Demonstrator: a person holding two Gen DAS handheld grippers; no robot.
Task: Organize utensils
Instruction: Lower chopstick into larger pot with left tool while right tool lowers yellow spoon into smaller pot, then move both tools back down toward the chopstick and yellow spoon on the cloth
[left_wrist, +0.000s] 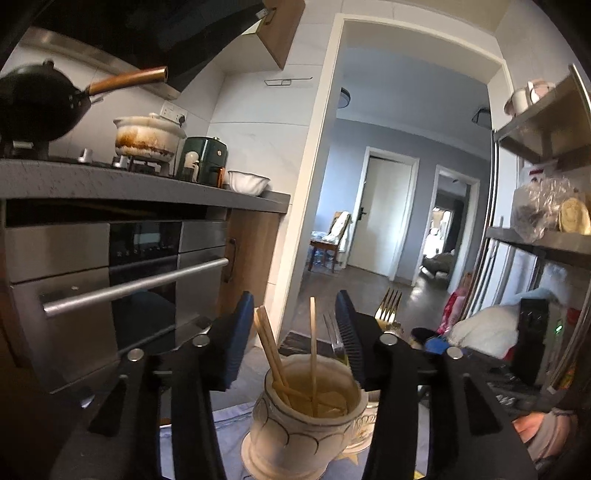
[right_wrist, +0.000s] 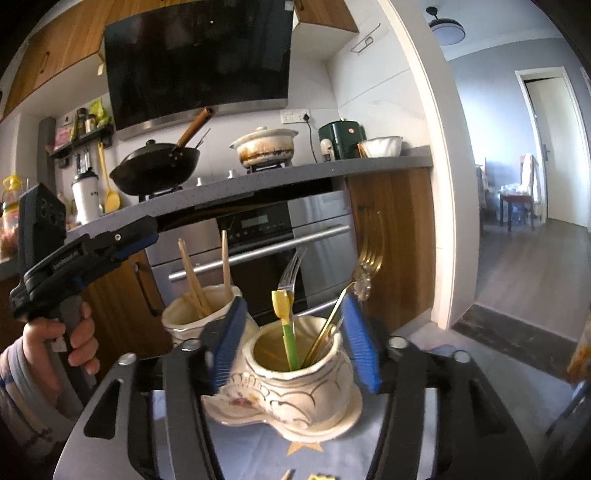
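Two cream ceramic holders stand on a blue cloth. The left holder (left_wrist: 303, 417) holds wooden chopsticks (left_wrist: 269, 347); my left gripper (left_wrist: 295, 332) is open above it, empty. It also shows in the right wrist view (right_wrist: 195, 317), with the left gripper (right_wrist: 99, 243) to its left. The right holder (right_wrist: 291, 373) holds a yellow-green utensil (right_wrist: 286, 332), a silver fork (right_wrist: 290, 273) and gold utensils (right_wrist: 369, 254). My right gripper (right_wrist: 295, 336) is open, its jaws either side of this holder, empty. The gold fork (left_wrist: 388, 302) shows past the left gripper's right finger.
A kitchen counter (right_wrist: 295, 173) with a wok (right_wrist: 155, 166), a stained pot (right_wrist: 266, 146) and a green appliance (right_wrist: 341, 138) stands behind, above an oven (right_wrist: 258, 236). A steel shelf rack (left_wrist: 546, 243) stands to the right. A doorway (left_wrist: 399, 206) opens behind.
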